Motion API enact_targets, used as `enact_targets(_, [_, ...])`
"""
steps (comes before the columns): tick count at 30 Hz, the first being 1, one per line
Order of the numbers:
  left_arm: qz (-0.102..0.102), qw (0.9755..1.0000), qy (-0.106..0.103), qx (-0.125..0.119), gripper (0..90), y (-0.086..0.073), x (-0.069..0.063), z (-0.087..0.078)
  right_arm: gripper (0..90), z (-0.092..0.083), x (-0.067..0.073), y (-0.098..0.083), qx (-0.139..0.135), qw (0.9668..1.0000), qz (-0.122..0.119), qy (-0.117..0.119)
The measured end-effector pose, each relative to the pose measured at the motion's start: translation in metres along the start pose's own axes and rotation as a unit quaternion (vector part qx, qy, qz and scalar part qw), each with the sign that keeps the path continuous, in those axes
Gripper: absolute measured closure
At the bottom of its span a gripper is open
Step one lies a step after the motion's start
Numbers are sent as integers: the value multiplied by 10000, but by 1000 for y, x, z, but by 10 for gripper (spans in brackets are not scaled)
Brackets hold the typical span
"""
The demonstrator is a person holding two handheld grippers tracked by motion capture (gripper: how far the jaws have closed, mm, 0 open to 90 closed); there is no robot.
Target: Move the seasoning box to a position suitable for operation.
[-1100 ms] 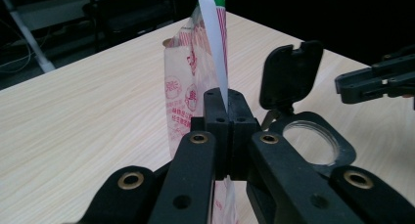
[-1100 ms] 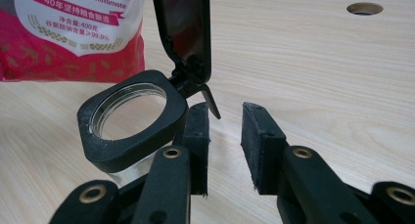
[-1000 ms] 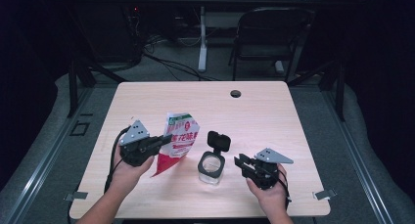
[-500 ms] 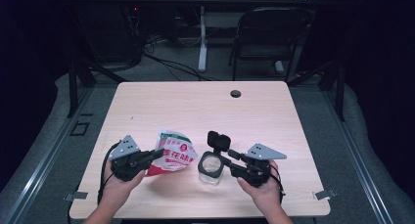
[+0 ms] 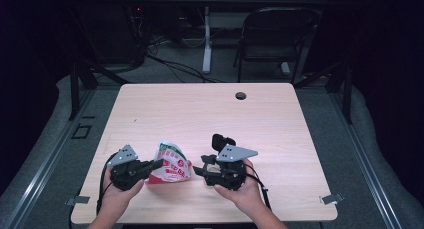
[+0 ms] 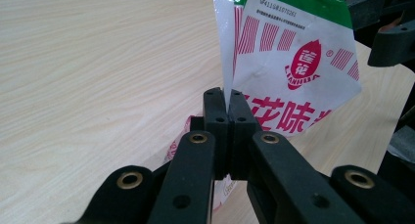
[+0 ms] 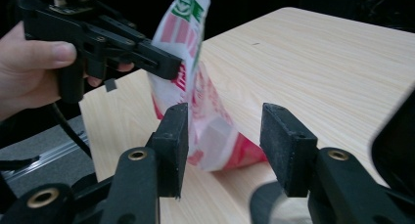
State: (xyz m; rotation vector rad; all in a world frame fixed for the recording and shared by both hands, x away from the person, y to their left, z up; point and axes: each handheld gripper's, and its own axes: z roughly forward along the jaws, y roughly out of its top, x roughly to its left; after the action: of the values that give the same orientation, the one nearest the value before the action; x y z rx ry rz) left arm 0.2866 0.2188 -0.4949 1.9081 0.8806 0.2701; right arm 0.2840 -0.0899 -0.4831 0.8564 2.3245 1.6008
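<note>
A white, red and green printed bag rests with its bottom on the table near the front edge. My left gripper is shut on the bag's sealed side edge, jaws pressed together over the film. My right gripper points left at the bag from the other side. Its jaws have just been opening and stand apart, with the bag just beyond the pads and untouched. The left gripper shows there too, clamped on the bag. A jar's black flip lid sticks up behind the right gripper, which hides the jar body.
The light wooden table has a small round cable hole near its far edge. A black folding chair and cables stand on the floor beyond the table.
The left gripper has lowered and tipped the bag down to the table. The right gripper has moved left over the jar toward the bag, and its jaws have spread.
</note>
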Motion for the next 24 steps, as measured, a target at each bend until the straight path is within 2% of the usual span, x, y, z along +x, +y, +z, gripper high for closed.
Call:
enact_targets(10, [-117,9999,42,4,898,-6,3,-3,529,25,15,10,55,9993,-146,338])
enact_targets(16, [-243,9996,137,-11,896,-9,6,-7,530,36,23,18,65,9986,-358,379])
enact_targets(24, [-276,9994,204,-51,891,-14,8,-16,528,47,29,28,54,9977,-552,385])
